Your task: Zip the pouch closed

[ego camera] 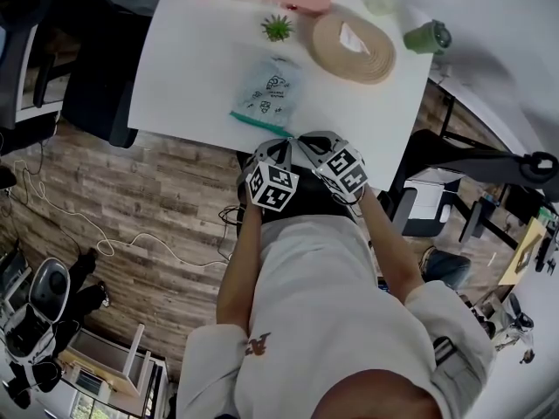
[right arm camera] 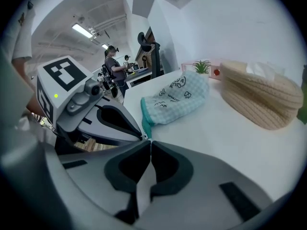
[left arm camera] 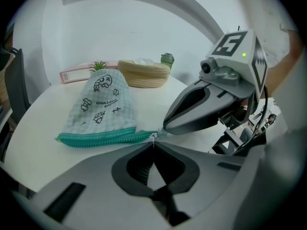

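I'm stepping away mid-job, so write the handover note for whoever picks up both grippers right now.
Left gripper: shut on the zip pull, at the near corner of the pouch.
Right gripper: shut, pinching the pouch at that same corner.
Pouch: flat on the white table, teal zip facing the person.
Done: both grips set. Whether the teeth are meshed cannot be told.
To do: likely steady with the right and draw the pull along the zip to its far end.

The pouch (ego camera: 268,90) is pale blue-green check with dark doodles and a teal zip (left arm camera: 103,138), on a white counter (ego camera: 188,77). The left claw (left arm camera: 153,145) and right claw (right arm camera: 148,143) are grey, their cubes (ego camera: 272,187) black-and-white squares; the basket (ego camera: 325,42) is tan.
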Tool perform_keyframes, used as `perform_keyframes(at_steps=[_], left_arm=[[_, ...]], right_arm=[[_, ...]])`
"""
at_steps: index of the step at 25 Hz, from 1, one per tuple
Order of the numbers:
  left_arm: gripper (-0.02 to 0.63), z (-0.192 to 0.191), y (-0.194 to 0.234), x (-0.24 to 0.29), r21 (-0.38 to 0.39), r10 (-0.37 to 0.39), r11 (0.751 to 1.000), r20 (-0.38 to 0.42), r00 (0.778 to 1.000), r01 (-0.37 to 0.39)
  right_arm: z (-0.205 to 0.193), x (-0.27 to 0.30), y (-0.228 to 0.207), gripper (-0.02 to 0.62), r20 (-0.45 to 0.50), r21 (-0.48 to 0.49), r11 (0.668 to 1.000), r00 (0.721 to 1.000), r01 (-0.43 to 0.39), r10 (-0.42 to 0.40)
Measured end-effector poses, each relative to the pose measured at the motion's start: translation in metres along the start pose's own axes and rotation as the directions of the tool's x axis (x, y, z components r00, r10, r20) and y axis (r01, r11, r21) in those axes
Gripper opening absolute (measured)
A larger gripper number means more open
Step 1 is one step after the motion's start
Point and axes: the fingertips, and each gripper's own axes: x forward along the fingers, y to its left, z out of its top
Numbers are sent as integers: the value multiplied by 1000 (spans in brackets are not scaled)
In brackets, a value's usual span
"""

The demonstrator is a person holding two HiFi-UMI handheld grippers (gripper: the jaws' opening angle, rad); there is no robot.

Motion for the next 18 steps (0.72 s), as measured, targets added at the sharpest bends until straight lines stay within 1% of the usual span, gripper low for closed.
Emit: perform_keyframes(at_steps=[11, 18], left_arm=[[-3, 1, 2, -3, 10, -16, 1000, -16, 1000, 16], [-2, 2, 3, -4, -14, -16, 1000, -12, 1000, 16]], right_arm=[[-3, 0, -1, 6, -34, -33, 999, 999, 1, -2], [-3, -2, -2, 6, -39, -34, 999, 999, 16, -17]])
